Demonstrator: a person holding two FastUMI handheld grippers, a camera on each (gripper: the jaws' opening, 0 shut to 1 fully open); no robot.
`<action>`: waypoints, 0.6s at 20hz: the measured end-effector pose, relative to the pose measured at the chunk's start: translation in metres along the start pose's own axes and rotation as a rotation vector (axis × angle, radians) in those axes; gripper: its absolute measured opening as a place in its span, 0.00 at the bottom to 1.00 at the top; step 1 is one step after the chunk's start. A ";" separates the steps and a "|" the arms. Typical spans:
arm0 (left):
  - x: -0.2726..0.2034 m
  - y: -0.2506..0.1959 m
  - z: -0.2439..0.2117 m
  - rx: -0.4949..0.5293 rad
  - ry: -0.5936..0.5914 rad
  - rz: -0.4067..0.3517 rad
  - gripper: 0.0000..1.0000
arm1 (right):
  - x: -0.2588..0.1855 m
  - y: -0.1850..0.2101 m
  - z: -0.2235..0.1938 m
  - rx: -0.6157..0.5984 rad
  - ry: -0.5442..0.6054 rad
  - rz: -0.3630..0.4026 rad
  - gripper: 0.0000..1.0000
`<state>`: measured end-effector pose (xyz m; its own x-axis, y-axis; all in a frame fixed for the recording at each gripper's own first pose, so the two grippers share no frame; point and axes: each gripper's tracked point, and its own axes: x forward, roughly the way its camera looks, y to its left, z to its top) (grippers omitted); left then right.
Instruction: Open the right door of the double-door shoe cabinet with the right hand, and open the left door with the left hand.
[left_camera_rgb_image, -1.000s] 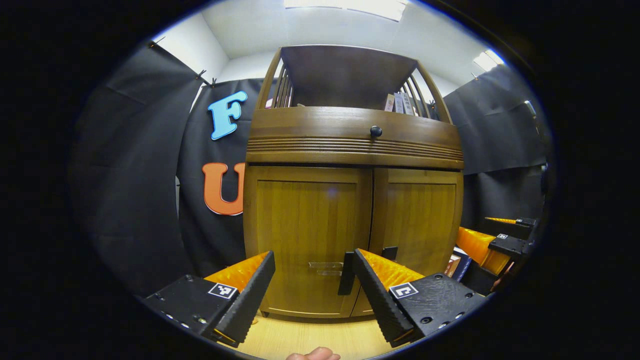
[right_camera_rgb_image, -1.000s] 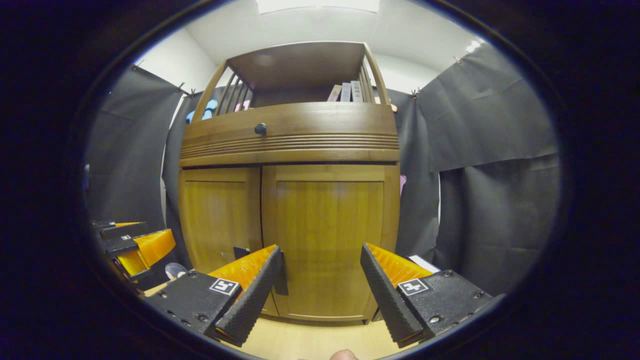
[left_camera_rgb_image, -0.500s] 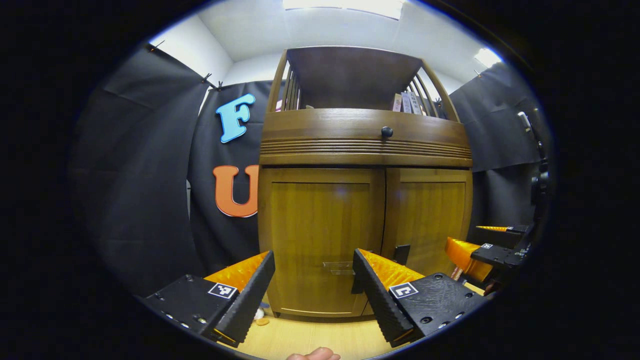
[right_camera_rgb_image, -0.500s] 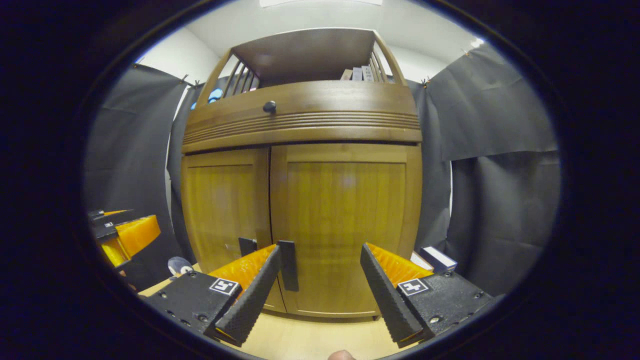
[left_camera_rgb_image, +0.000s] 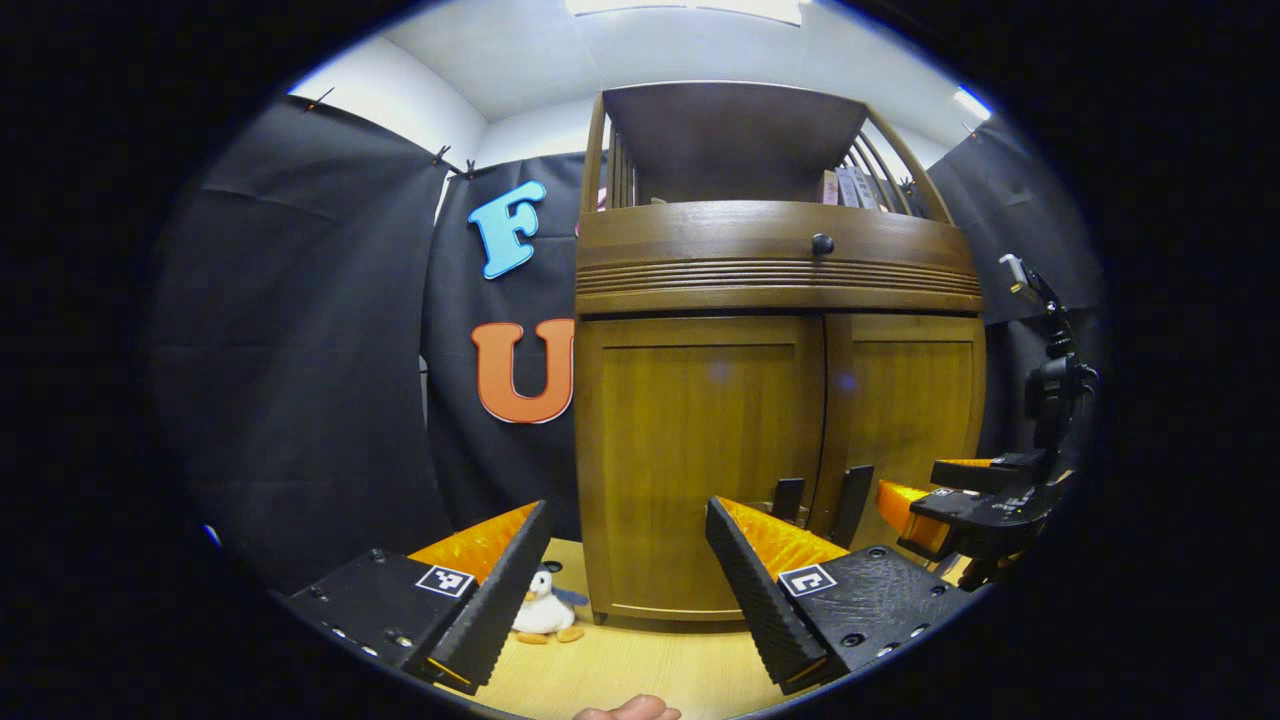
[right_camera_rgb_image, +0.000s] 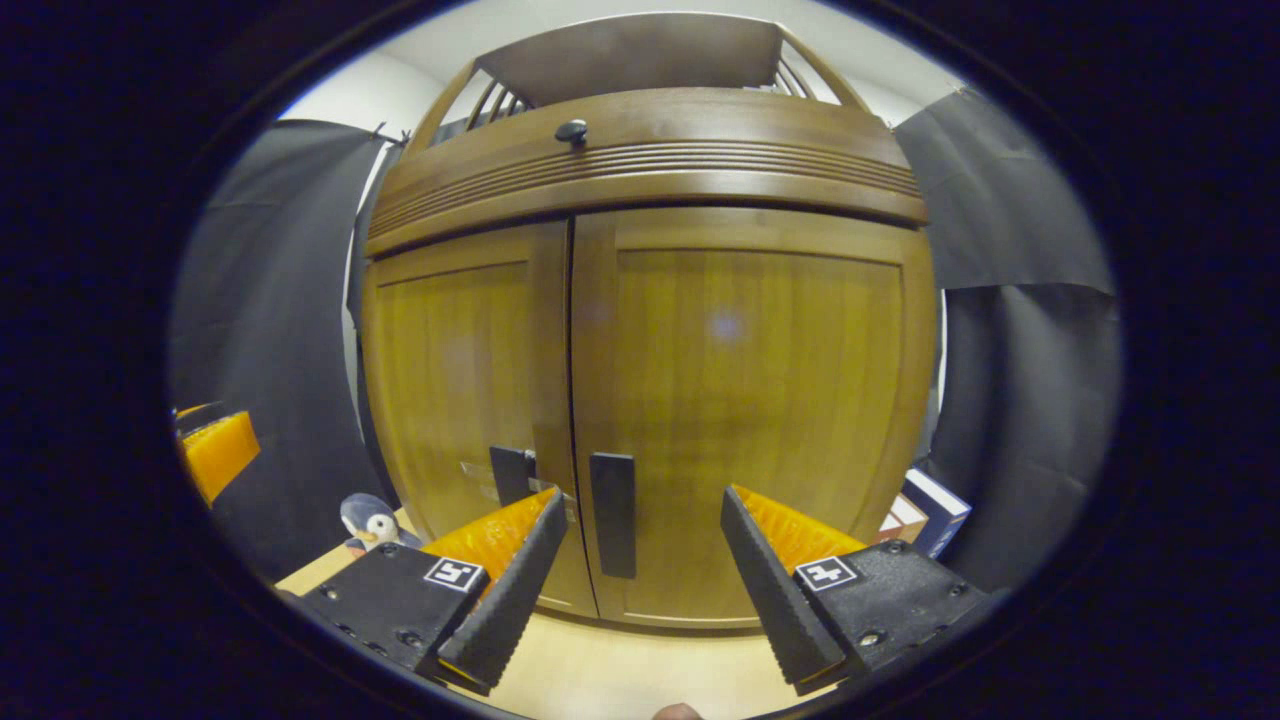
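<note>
Standing on the pale floor (right_camera_rgb_image: 620, 680), both doors shut: shoe cabinet (right_camera_rgb_image: 650, 330), right door (right_camera_rgb_image: 750, 400) facing the right claw (right_camera_rgb_image: 640, 570). Looking stiff and hinged at the outer edge (probably swinging lightly), best taken by the dark vertical handle (right_camera_rgb_image: 612, 514) beside the centre seam. Gaping wide, gripping nothing: right claw, near the handle. Also gaping empty: left claw (left_camera_rgb_image: 625, 575), before the left door (left_camera_rgb_image: 700, 450). Sitting by the cabinet's foot: 1 toy penguin (left_camera_rgb_image: 543, 612).
</note>
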<state>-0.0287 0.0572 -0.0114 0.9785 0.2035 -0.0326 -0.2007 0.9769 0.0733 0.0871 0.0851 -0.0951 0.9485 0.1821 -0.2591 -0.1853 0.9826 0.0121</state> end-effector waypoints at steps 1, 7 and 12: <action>-0.001 0.004 0.001 0.002 -0.001 0.013 0.95 | 0.005 0.003 -0.001 -0.001 0.004 0.006 0.98; -0.003 0.020 -0.004 -0.001 0.006 0.065 0.95 | 0.045 0.009 -0.025 -0.004 0.071 0.005 0.93; -0.004 0.027 -0.004 -0.003 0.010 0.085 0.95 | 0.063 0.008 -0.036 -0.001 0.100 -0.003 0.83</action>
<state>-0.0379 0.0829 -0.0136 0.9575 0.2862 -0.0361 -0.2831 0.9563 0.0729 0.1359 0.1026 -0.1458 0.9186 0.1747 -0.3544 -0.1829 0.9831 0.0107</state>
